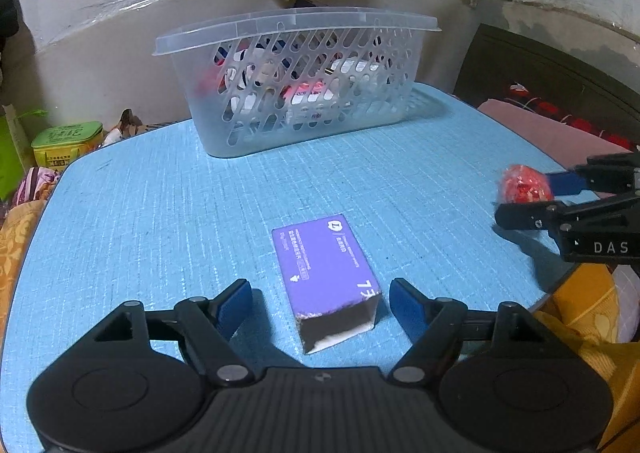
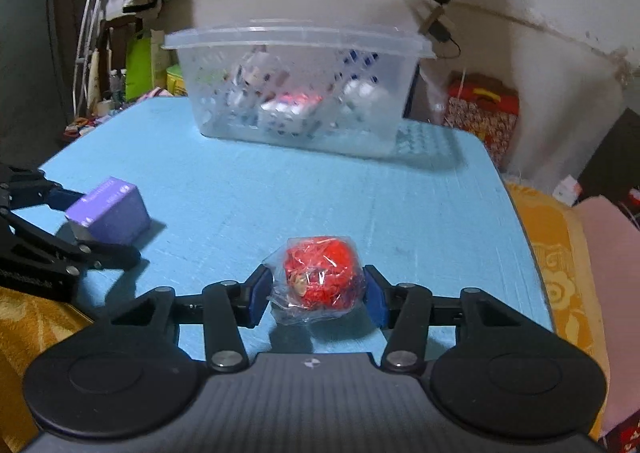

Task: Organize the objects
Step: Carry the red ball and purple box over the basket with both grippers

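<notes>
A purple box point(image 1: 326, 273) lies on the blue tabletop point(image 1: 160, 213) between the fingers of my left gripper point(image 1: 320, 287). The jaws stand open, with a gap on each side of the box. My right gripper point(image 2: 316, 273) is shut on a red ball wrapped in clear plastic point(image 2: 320, 279), held just above the table. In the left wrist view the ball point(image 1: 524, 185) and the right gripper point(image 1: 520, 199) show at the right edge. A clear lattice basket point(image 1: 296, 19) holding several packets stands at the back of the table. The right wrist view shows the basket point(image 2: 296, 37) straight ahead and the purple box point(image 2: 108, 213) at the left.
The table's edges are rounded. Orange patterned cloth point(image 2: 560, 253) and pink cloth point(image 1: 540, 125) lie off its right side. A green and yellow tin point(image 1: 66, 143) sits beyond the left corner. A red patterned bag point(image 2: 480, 113) stands behind the table on the right.
</notes>
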Demonstrator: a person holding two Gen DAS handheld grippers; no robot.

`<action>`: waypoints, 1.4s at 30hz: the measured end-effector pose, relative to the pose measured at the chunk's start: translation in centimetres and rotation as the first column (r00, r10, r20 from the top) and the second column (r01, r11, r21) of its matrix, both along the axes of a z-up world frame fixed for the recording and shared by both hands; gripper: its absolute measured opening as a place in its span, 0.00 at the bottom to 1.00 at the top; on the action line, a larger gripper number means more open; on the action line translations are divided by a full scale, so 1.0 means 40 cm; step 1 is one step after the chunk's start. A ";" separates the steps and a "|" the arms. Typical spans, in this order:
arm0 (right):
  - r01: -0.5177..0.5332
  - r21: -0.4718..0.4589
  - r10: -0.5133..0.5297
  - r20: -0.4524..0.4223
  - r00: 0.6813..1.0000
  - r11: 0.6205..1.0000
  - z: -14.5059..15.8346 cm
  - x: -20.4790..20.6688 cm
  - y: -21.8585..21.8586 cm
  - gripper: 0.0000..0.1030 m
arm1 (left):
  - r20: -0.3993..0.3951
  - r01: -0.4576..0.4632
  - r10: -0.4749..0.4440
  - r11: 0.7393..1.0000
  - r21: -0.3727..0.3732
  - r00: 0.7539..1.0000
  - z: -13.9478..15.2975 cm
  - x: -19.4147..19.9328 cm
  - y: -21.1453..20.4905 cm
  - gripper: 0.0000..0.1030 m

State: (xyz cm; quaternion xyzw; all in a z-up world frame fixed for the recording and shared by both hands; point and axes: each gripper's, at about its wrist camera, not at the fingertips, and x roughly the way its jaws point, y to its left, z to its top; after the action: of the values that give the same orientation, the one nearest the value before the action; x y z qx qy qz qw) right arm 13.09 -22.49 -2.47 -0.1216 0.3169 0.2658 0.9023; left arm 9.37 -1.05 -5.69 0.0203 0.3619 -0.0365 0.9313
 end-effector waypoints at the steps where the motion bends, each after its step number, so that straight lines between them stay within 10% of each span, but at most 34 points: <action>1: 0.000 -0.005 0.000 -0.003 1.000 1.000 -0.004 0.002 0.000 0.52 | 0.001 -0.003 0.003 1.000 0.000 1.000 -0.001 0.002 -0.001 0.78; 3: -0.005 -0.013 0.005 -0.014 1.000 1.000 -0.009 0.003 0.001 0.52 | 0.003 -0.005 0.005 1.000 0.007 1.000 0.000 0.003 -0.006 0.76; 6: -0.016 -0.022 0.016 -0.011 1.000 1.000 -0.011 -0.002 0.005 0.51 | 0.005 0.013 -0.013 1.000 -0.014 1.000 0.005 0.002 -0.005 0.47; 42: -0.009 0.218 -0.034 0.192 0.981 0.976 0.138 -0.048 -0.025 0.49 | 0.239 0.011 0.000 0.999 -0.045 0.971 0.160 -0.021 0.051 0.47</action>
State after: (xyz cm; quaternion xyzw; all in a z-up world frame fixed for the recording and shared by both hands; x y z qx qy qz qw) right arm 11.15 -23.50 3.04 -0.0455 0.1969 0.2799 0.9385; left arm 8.51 0.98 0.73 0.0041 0.2460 -0.0447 0.9682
